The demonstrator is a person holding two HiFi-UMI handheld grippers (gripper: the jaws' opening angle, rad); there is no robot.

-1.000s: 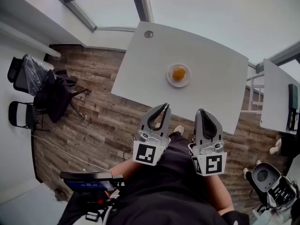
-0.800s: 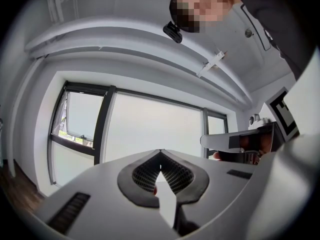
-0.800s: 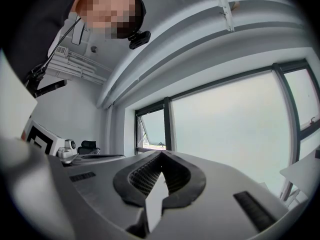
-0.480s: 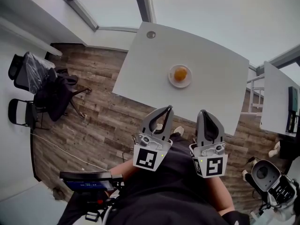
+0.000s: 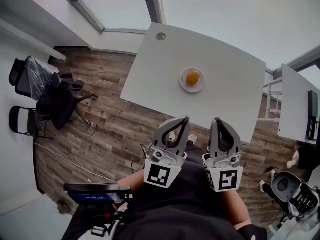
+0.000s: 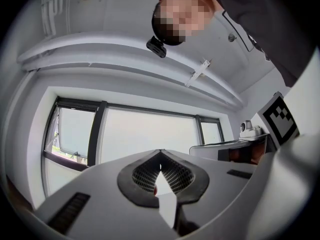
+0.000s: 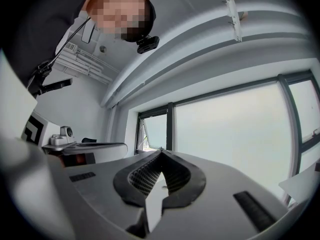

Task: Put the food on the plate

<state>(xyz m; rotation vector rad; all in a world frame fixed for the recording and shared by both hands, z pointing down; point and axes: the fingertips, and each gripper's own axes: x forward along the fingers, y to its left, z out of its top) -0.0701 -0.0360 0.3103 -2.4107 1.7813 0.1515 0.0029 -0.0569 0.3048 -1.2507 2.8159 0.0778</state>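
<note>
An orange piece of food [image 5: 192, 77] lies on a small white plate [image 5: 192, 87] near the middle of the white table [image 5: 225, 79] in the head view. Both grippers are held close to the person's body, well short of the table's near edge. My left gripper [image 5: 186, 119] is shut with nothing in it, its jaws meeting at the tips [image 6: 160, 153]. My right gripper [image 5: 217, 120] is shut and empty too, its tips touching [image 7: 161, 153]. Both gripper views point up at the ceiling and windows, so neither shows the plate.
Wood floor lies between the person and the table. Dark office chairs [image 5: 47, 96] stand at the left. A second white table [image 5: 295, 104] and a round bin [image 5: 281, 186] are at the right. A round cable port [image 5: 160, 36] sits at the table's far corner.
My left gripper has tilted and shifted slightly right, toward the right gripper. The view has drifted a little; the food and plate stay put.
</note>
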